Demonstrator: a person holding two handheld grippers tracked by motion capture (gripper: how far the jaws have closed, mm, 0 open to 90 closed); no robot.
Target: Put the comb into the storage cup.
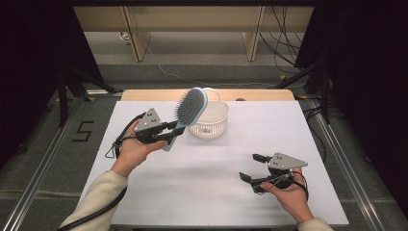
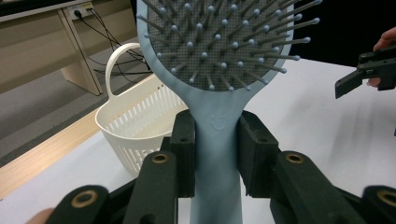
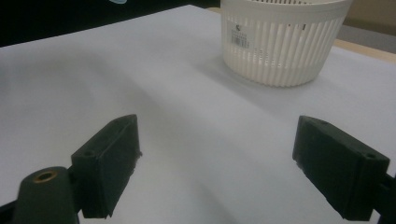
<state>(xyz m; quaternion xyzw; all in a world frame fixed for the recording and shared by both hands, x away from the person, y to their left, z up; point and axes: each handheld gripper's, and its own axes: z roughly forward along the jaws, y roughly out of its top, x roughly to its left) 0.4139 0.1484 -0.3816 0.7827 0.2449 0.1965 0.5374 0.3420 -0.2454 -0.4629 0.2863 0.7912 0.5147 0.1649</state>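
Note:
A light blue hairbrush [image 1: 188, 110] with grey bristles is held up above the table, its head beside a white slatted basket [image 1: 212, 121]. My left gripper [image 1: 172, 130] is shut on the brush's handle [image 2: 217, 154], both pads pressed against its sides, and the bristled head [image 2: 219, 42] rises above them. The basket [image 2: 135, 126] stands just behind the brush on the left. My right gripper [image 1: 254, 167] rests low over the table's front right, open, with nothing between its jaws. Ahead of its jaws in the right gripper view stands the basket [image 3: 282, 39].
The white table [image 1: 221, 192] has bare surface in the middle and front. Its wooden far edge [image 1: 144, 94] runs behind the basket. Black stands and cables flank the table, and desk legs stand on the floor beyond.

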